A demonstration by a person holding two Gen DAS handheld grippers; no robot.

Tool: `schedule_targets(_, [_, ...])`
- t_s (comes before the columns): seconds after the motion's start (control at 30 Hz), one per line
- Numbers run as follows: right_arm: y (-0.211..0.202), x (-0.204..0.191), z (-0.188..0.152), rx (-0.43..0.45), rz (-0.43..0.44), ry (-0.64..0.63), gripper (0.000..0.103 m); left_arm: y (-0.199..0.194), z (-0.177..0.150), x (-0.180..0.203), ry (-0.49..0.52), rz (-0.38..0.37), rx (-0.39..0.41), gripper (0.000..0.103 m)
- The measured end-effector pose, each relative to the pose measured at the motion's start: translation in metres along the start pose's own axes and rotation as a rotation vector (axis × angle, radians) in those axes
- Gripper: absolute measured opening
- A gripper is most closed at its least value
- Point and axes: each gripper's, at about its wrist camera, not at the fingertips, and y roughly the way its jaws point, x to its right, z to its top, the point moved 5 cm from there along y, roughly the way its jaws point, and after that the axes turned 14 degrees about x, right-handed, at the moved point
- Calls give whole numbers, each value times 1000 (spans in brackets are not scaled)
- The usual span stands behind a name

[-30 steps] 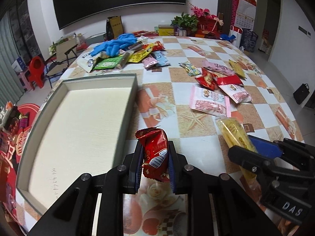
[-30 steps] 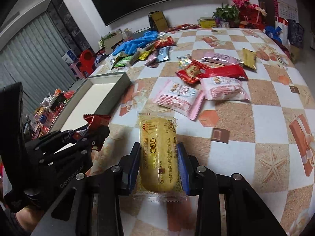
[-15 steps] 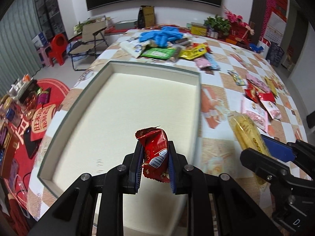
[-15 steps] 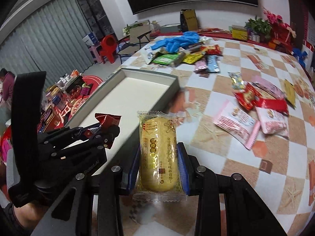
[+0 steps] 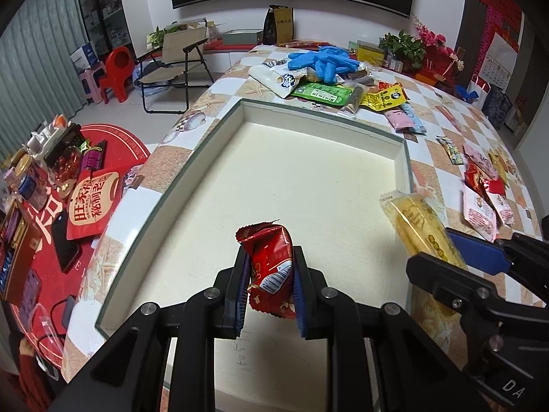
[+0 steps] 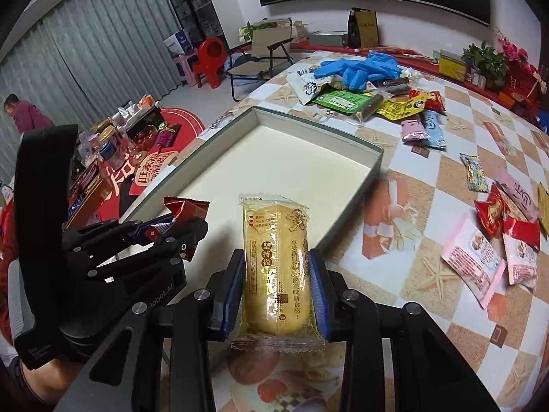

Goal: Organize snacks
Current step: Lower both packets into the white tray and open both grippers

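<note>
My left gripper (image 5: 269,267) is shut on a red snack packet (image 5: 271,264) and holds it above the near part of the shallow cream tray (image 5: 329,116). My right gripper (image 6: 277,274) is shut on a long yellow cake packet (image 6: 276,267) above the tray's near right corner (image 6: 375,158). The yellow packet also shows in the left wrist view (image 5: 418,226), and the left gripper with the red packet (image 6: 187,211) shows at the left of the right wrist view. The tray holds nothing.
Loose snack packets lie on the checkered table right of the tray (image 6: 480,250) and beyond it (image 5: 343,92), with blue gloves (image 5: 322,60) on the far pile. Beyond the table's left edge lie a red mat with goods (image 5: 61,185) and a folding chair (image 5: 178,55).
Both grippers have carried their packets left from the open table to above the tray. Both stayed shut on their packets.
</note>
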Motion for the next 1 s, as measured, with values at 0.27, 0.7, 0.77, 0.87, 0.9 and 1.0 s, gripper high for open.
schedule_targets(0.27, [22, 2, 18, -11, -22, 3, 38, 23, 16, -1, 14, -7, -14, 24])
schedule_targets(0.7, [44, 9, 47, -7, -68, -24, 38, 46, 32, -8, 22, -13, -43, 24])
schedule_targets(0.77, [47, 11, 48, -14, -72, -18, 38, 48, 35, -10, 24, -11, -44, 24])
schedule_targets(0.87, [50, 14, 49, -19, -73, -6, 38, 52, 39, -12, 31, -8, -47, 24])
schedule_targets(0.9, [51, 14, 48, -21, -75, -7, 38, 53, 39, -12, 32, -9, -50, 24])
schedule_targets(1.0, [54, 17, 49, -27, -81, -1, 38, 59, 39, -11, 36, -11, -62, 24])
